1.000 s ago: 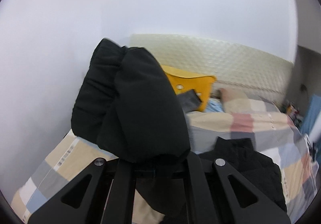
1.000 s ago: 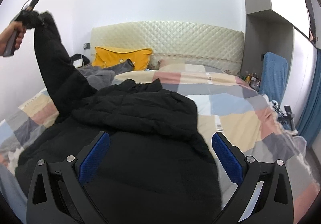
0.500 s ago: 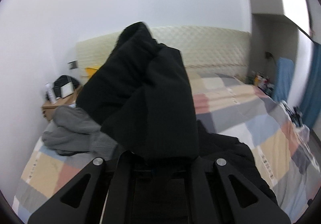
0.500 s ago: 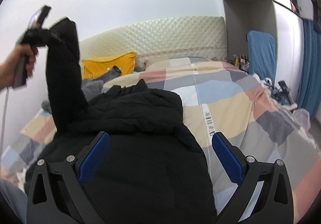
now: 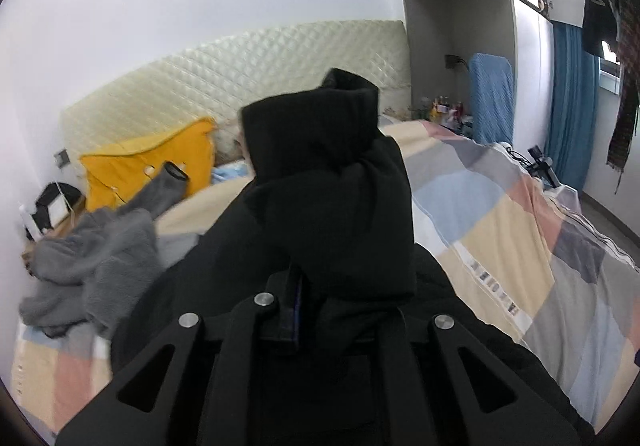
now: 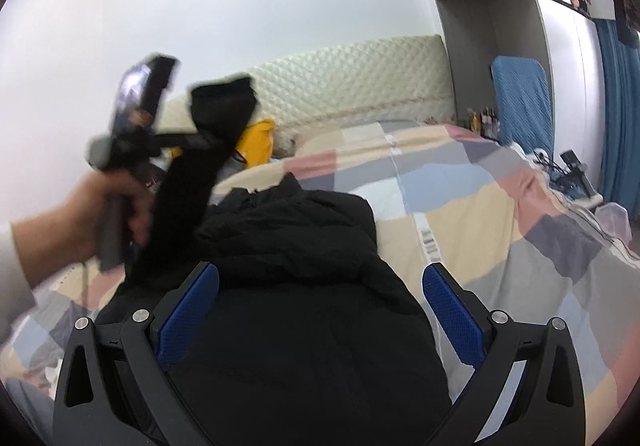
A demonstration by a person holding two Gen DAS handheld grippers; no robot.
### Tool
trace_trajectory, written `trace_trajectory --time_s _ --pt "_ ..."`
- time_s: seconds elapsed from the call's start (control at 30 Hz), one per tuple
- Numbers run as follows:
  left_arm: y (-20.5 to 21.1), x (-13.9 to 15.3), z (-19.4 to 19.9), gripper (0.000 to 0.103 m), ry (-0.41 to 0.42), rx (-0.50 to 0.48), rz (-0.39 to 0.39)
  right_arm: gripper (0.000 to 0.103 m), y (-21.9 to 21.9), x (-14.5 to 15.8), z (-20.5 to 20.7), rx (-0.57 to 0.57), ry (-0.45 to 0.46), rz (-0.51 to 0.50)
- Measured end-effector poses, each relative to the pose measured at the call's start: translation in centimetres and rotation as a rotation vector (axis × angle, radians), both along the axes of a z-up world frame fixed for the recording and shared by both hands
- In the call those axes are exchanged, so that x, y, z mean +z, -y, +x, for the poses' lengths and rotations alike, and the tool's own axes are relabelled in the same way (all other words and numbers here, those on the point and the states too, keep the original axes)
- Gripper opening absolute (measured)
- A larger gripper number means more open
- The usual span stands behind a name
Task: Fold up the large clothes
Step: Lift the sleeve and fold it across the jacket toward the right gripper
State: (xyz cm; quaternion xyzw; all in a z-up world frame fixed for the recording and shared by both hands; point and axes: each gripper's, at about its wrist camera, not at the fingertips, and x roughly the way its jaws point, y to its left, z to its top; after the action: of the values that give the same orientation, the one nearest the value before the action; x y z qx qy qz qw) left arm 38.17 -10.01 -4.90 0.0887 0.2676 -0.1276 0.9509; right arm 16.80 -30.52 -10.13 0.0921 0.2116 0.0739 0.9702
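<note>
A black padded jacket (image 6: pixel 304 310) lies spread on the checked duvet (image 6: pixel 480 214). My left gripper (image 5: pixel 316 298) is shut on one black sleeve (image 5: pixel 328 174), whose cuff stands up in front of the left wrist camera. In the right wrist view, a hand (image 6: pixel 80 222) holds the left gripper (image 6: pixel 200 142) up at the left, with the sleeve (image 6: pixel 188 190) hanging from it down to the jacket. My right gripper (image 6: pixel 320 306) stands open low over the jacket body. Its blue pads (image 6: pixel 192 306) are wide apart and press on nothing.
A grey fleece garment (image 5: pixel 92 258) lies crumpled at the left of the bed by a yellow pillow (image 5: pixel 144 166). A quilted headboard (image 5: pixel 240 86) closes the far end. A bedside table (image 5: pixel 52 210) stands at the left. A blue towel (image 5: pixel 492 98) and blue curtain (image 5: pixel 572 102) are at the right.
My left gripper has carried the sleeve rightward and lower, toward the jacket body, rolling as it went. The right gripper has rolled slightly and stays open over the jacket.
</note>
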Motion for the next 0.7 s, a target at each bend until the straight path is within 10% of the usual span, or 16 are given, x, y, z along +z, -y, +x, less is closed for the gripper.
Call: trace_trajectory --time_s 0.47,0.7 --pt "6.6 -12.1 3.1 0.013 -0.169 -0.073 0.098 0.103 4.5 -1.7 1.7 -0.133 -0.03 0.122" --pt "6.3 -13.2 5.1 0.014 -0.295 -0.038 0.001 0.103 4.0 -2.4 2.5 -0.111 -0.069 0.106"
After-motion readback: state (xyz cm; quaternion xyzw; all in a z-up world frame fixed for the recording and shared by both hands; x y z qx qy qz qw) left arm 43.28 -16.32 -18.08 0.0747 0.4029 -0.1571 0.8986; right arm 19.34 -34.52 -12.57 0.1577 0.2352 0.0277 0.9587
